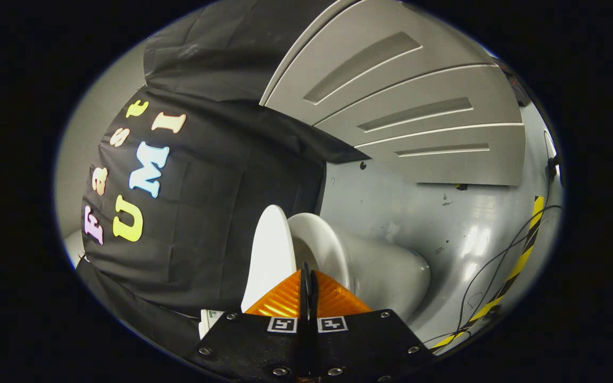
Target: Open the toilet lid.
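White plastic sat just ahead of the gripper (307,276), whose jaws were pressed together with nothing between them. The view was rolled sideways. The lid (270,255) stood edge-on just beyond the tips, apart from the seat (321,246) and bowl (386,271), so it seemed already partly raised, though the tilt made the angle hard to judge. Beyond lay grey floor (445,223) and cables (498,266). The lift looked underway; next, pushing the lid fully back seemed needed.
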